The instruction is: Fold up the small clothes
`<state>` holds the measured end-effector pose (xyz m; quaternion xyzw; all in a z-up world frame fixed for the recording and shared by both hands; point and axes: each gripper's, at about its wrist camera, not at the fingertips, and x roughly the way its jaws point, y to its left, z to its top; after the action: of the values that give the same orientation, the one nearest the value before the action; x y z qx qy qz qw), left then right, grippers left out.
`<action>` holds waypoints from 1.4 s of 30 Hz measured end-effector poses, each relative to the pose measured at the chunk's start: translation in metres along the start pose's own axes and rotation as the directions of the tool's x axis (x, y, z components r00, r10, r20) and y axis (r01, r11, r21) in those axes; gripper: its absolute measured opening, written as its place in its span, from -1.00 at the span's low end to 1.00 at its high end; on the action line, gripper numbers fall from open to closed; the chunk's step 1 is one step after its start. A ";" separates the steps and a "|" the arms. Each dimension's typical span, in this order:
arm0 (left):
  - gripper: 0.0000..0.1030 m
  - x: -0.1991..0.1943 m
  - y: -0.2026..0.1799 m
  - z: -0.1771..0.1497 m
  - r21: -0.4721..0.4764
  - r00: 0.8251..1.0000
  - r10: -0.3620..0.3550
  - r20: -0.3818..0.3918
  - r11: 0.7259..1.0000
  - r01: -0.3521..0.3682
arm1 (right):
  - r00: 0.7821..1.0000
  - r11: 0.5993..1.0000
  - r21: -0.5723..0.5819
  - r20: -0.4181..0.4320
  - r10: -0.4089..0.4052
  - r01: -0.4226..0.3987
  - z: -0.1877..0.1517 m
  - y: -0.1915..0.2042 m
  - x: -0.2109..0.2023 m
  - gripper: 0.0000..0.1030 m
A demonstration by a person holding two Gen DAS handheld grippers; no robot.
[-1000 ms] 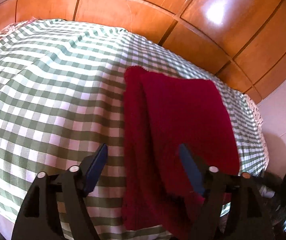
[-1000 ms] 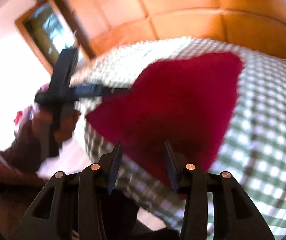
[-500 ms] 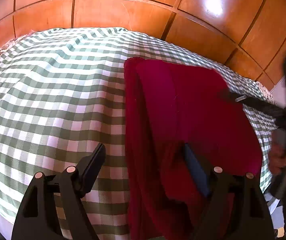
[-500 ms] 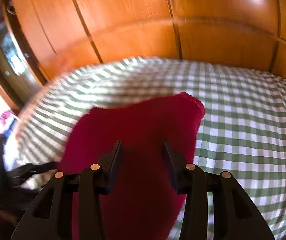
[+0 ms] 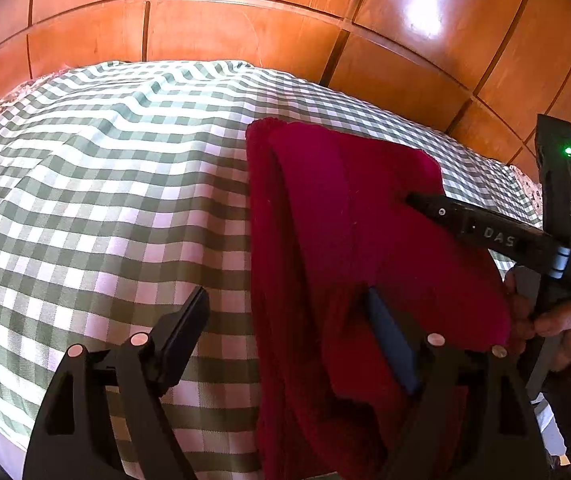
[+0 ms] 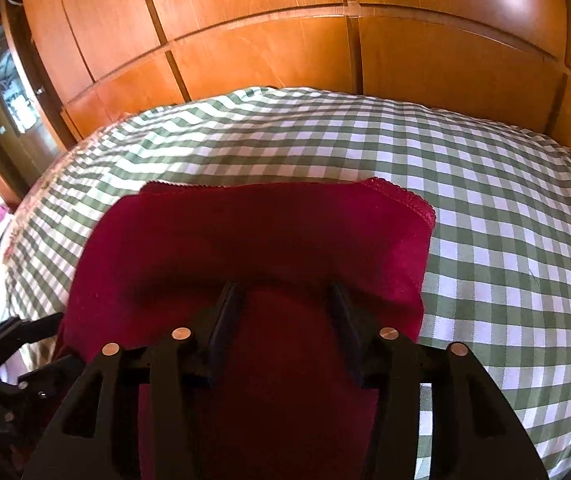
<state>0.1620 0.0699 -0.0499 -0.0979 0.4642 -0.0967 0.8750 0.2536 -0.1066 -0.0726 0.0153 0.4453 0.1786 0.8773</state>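
A red cloth (image 5: 349, 248), already doubled over in layers, lies on the green-checked bed cover (image 5: 105, 200), toward the right and near side of the bed, with its near end hanging over the bed's edge by you. Your left gripper (image 5: 285, 336) stands with its jaws spread wide, one finger over bare checks to the cloth's left and the other down among the cloth's near folds; nothing is pinched. Your right gripper (image 6: 285, 312) sits on the cloth from the right, its jaws opening, cloth beneath and between them but the pads not pressing on it.

The cloth looks soft, light and limp, likely a knit or terry with a stitched scalloped hem (image 6: 405, 200); it should sag and slide out of line if you lift it by one point only. Judged from here, the best hold is on two corners of the same edge, gathering all layers at once.

Open checked cover stretches to the left and far side, giving room to spread or turn. A wooden panelled wall (image 5: 245, 32) closes the far side; the near edge is where the cloth could slip off.
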 end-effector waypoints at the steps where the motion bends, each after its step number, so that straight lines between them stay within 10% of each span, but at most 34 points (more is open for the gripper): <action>1: 0.56 0.000 0.000 -0.001 0.000 1.000 0.000 0.002 1.000 0.000 | 1.000 1.000 0.005 0.006 0.012 -0.012 0.000 -0.001 -0.002 0.07; 7: 0.56 -0.003 0.001 -0.005 -0.013 1.000 -0.007 0.012 1.000 0.008 | 0.996 0.999 0.010 0.076 0.038 -0.039 0.000 0.001 -0.026 0.69; 17: 0.62 -0.001 0.014 -0.013 -0.062 0.997 -0.080 0.024 0.995 0.081 | 0.977 0.941 0.264 0.040 0.209 -0.212 -0.039 -0.055 -0.043 0.70; 27: 0.62 0.007 0.037 -0.024 -0.154 0.977 -0.213 0.016 0.965 0.213 | 0.898 0.831 0.364 0.039 0.438 -0.421 -0.070 -0.060 -0.030 0.70; 30: 0.48 0.008 0.042 -0.026 -0.164 0.964 -0.263 0.026 0.950 0.264 | 0.882 0.825 0.344 0.020 0.470 -0.448 -0.069 -0.046 -0.017 0.62; 32: -0.12 0.008 0.044 -0.028 -0.174 0.936 -0.352 0.030 0.920 0.352 | 0.884 0.830 0.336 0.017 0.468 -0.446 -0.067 -0.039 -0.013 0.44; 37: -0.32 0.002 0.040 -0.026 -0.162 0.915 -0.401 0.033 0.902 0.401 | 0.898 0.858 0.284 0.026 0.440 -0.428 -0.060 -0.026 -0.026 -0.06; 42: -0.38 -0.001 0.004 -0.002 -0.105 0.894 -0.448 0.015 0.888 0.447 | 0.915 0.894 0.199 0.102 0.390 -0.403 -0.048 -0.022 -0.067 -0.10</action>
<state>0.1599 0.0742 -0.0513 -0.2481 0.4378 -0.2713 0.8205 0.1859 -0.1553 -0.0537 0.2059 0.4232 0.3036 0.8285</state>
